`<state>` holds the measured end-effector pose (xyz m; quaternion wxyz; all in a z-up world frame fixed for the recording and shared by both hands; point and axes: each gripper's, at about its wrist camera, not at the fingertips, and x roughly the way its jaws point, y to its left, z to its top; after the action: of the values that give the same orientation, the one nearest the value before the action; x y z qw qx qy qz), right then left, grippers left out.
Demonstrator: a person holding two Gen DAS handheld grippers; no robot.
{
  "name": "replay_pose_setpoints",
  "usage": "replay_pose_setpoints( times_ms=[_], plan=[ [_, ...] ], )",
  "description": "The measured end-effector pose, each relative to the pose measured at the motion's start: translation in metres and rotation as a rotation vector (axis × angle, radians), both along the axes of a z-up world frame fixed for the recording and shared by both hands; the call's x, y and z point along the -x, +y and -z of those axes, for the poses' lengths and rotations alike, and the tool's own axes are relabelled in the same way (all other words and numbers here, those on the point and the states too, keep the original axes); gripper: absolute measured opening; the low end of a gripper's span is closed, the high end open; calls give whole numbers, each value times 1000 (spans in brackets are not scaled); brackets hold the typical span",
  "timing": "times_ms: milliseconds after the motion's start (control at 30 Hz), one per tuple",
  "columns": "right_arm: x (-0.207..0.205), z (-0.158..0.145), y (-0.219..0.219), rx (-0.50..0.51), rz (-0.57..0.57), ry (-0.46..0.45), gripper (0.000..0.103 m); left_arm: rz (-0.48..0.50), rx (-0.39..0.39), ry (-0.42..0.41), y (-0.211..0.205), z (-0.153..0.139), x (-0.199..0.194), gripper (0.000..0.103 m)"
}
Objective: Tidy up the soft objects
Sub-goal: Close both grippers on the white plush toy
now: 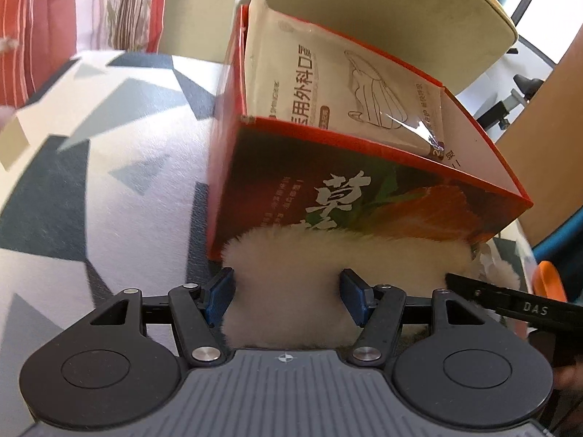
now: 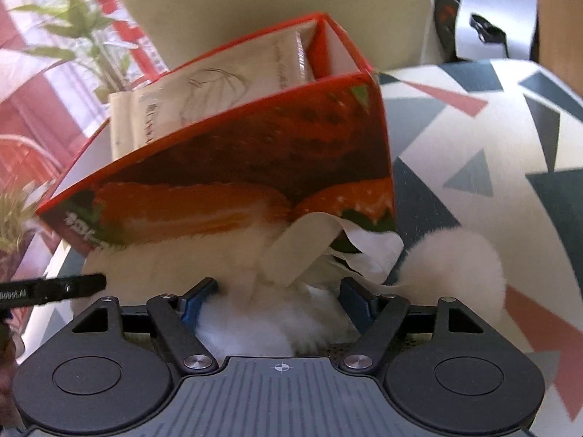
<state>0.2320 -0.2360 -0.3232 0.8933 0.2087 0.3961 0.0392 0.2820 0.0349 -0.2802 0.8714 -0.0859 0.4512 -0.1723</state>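
A: From where is the left wrist view taken?

B: From just behind the left gripper [image 1: 288, 300], angled down, very near the red box [image 1: 364, 196].

A: And the right wrist view?

B: Likewise behind the right gripper [image 2: 278, 302]. The red box [image 2: 237, 167] and white fluffy item [image 2: 452, 266] are shared.

Your two wrist views are bright with daylight, glare on the mask packet [image 1: 349, 98] film, strong fisheye bending at the edges, motion blur across the strawberry box [image 2: 255, 167] in your right view, background washed out, soft shadow beneath the box.
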Motion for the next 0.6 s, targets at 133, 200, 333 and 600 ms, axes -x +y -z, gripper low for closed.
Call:
replay_pose_setpoints(
  times_ms=[133, 200, 333, 600],
  plan=[
    [-6, 7, 3, -30, 0, 11, 71, 11, 1, 8, -6, 7, -3, 66],
    [-9, 9, 5, -29, -10, 10, 72, 8, 13, 18, -7, 10, -5, 66],
    [-15, 11, 5, -38, -15, 9, 72, -14, 47, 30, -3, 15, -8, 66],
    [-15, 9, 13, -15, -60, -6, 62, -26, 78, 66, -2, 17, -7, 66]
  ],
)
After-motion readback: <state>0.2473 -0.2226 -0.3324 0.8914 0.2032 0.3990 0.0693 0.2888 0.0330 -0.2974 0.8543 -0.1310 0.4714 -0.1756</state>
